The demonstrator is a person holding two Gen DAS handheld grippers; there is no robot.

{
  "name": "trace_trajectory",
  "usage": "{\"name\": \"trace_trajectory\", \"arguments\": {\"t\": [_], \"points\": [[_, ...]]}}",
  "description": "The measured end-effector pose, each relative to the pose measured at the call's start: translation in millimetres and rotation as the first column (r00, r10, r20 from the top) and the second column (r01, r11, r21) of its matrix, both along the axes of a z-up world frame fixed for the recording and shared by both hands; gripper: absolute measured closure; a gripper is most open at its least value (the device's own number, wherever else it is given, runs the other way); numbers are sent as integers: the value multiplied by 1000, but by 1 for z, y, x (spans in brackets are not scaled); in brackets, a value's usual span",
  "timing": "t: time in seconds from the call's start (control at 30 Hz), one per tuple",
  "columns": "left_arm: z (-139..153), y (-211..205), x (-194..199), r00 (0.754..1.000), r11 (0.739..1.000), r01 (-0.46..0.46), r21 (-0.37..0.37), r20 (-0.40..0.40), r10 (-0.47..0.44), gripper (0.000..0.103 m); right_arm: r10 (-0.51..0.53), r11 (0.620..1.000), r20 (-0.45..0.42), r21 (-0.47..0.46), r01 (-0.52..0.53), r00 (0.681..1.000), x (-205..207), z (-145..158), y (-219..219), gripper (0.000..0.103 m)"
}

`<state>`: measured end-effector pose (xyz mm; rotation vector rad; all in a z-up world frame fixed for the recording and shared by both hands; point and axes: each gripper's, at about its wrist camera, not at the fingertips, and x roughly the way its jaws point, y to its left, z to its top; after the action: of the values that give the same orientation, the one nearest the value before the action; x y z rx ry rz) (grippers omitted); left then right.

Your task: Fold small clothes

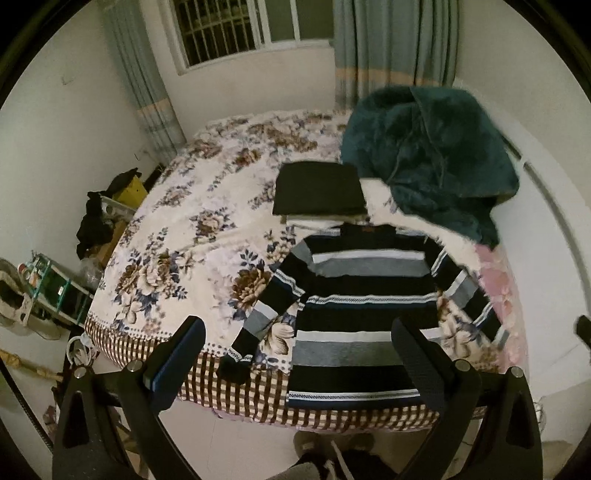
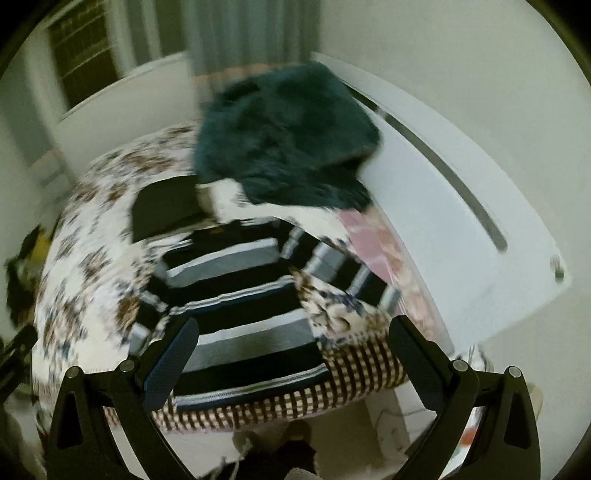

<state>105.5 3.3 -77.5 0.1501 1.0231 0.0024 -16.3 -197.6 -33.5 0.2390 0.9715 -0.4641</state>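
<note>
A: Nearest the lens in the left wrist view, the left tool [image 1: 297, 341] has its fingers spread wide with nothing between them. The right tool [image 2: 291, 341] looks the same in its own view, parted and empty

B: And the striped sweater [image 1: 354, 306]?

A: Lower centre-right of the left frame, spread flat on the bed [image 1: 177, 229] with its hem at the near edge and its collar toward the top. Both sleeves angle out to the sides; the sleeve on the frame's left reaches the checked border

B: Above that?

A: A folded black garment [image 1: 319, 190] sits just beyond the collar, mid-frame. Upper right, a teal fleece heap [image 1: 428, 155] lies over a white blanket. The right view is motion-blurred, though the sweater shows at its centre. Curtains and a barred window [image 1: 236, 29] fill the top
</note>
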Motion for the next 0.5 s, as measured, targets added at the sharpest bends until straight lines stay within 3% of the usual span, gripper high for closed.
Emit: {"name": "trace_trajectory", "arguments": {"t": [0.17, 0.27, 0.4, 0.5], "points": [[-67, -25, 53, 995, 999, 22, 26, -103, -19, 0, -194, 979, -70, 43, 198, 978, 17, -75, -76, 0], [-109, -47, 83, 989, 999, 20, 43, -150, -13, 0, -309, 945, -121, 71, 318, 944, 20, -140, -134, 0], [-182, -78, 121, 974, 995, -7, 96, -223, 29, 0, -442, 860, -209, 176, 478, 872, 21, -248, -228, 0], [-231, -95, 144, 950, 991, -50, 121, -300, 85, 0, -525, 748, -275, 303, 591, 805, 21, -333, -293, 0]]}}
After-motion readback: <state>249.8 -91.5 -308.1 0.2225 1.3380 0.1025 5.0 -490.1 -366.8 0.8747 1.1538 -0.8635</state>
